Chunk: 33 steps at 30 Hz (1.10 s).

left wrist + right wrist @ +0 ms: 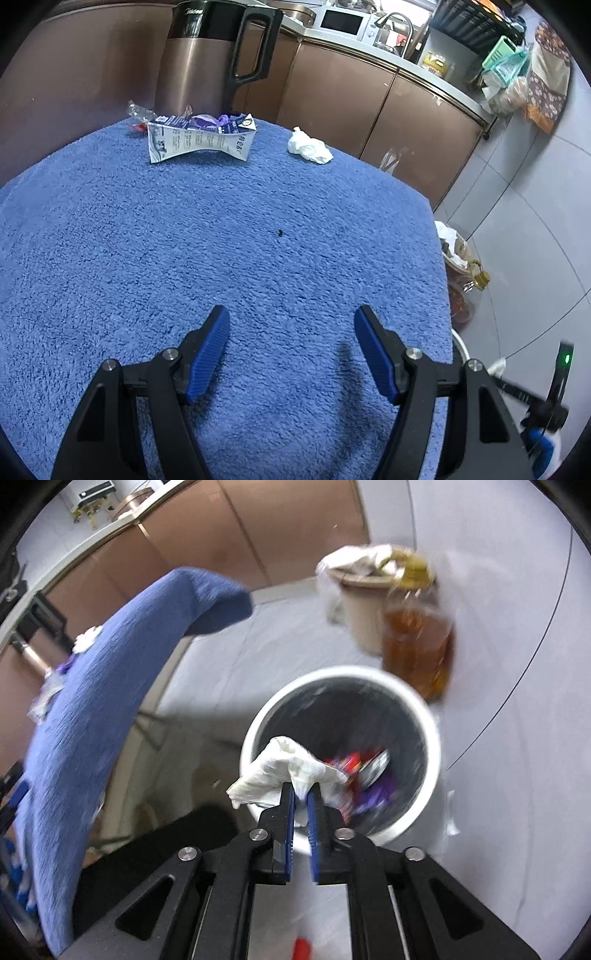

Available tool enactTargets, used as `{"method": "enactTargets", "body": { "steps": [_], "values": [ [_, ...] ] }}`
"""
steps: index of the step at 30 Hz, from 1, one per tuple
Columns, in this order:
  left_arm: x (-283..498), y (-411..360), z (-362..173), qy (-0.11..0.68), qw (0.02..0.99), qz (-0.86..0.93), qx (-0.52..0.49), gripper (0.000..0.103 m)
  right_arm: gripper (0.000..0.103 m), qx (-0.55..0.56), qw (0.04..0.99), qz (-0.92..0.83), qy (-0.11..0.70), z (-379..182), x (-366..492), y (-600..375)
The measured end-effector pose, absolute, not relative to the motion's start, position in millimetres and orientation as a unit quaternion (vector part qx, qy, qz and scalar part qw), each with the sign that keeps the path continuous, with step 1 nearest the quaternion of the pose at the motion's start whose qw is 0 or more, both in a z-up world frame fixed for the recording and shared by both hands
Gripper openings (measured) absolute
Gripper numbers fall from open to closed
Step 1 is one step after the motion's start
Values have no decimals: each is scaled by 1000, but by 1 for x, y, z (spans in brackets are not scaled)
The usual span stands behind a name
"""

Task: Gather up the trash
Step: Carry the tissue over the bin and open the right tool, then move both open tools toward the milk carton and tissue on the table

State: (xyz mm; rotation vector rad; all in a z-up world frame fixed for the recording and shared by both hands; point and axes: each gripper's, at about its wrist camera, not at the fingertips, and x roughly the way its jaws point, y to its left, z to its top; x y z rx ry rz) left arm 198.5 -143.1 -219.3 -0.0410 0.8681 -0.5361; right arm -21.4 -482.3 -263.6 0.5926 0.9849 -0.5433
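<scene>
My right gripper (300, 788) is shut on a crumpled white tissue (275, 770) and holds it over the near rim of a white round trash bin (424, 734) on the floor; colourful wrappers (360, 775) lie inside. My left gripper (291, 314) is open and empty, low over the blue towel-covered table (221, 221). At the table's far end lie a crushed white carton (199, 140), a purple wrapper (208, 120), a clear plastic wrapper (138, 112) and a white tissue wad (310, 146).
A brown kettle (207, 55) stands behind the carton. Brown cabinets (351, 96) line the far wall. On the floor by the bin stand a beige bin with a bag (360, 602) and an amber oil bottle (417, 642). The table's edge (110, 686) is left of the bin.
</scene>
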Motion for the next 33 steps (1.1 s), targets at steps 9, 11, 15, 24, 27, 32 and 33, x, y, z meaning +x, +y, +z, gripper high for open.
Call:
{"method": "enactTargets", "body": {
  "steps": [9,11,15,24,27,32,33],
  "values": [
    [177,-135,-202,390,886,-250,23,68,43,248,807,-296,446,-238,-16,-495],
    [170,-127,-192,371,893,-252,28,68,43,247,814,-295,436,-225,-21,-491],
    [162,-106,-164,327,910,-251,37,68,43,238,837,-269,412,-190,-17,-470],
    [213,-42,-143,353,910,-214,28,68,44,165,902,-159,367,-119,65,-401],
    [234,-29,-144,364,907,-210,19,68,44,146,910,-125,367,-111,100,-382],
    [270,-25,-145,370,905,-209,27,68,46,128,913,-90,376,-115,154,-362],
    [279,-28,-144,367,904,-215,34,68,46,125,913,-83,380,-118,166,-360]
  ]
}}
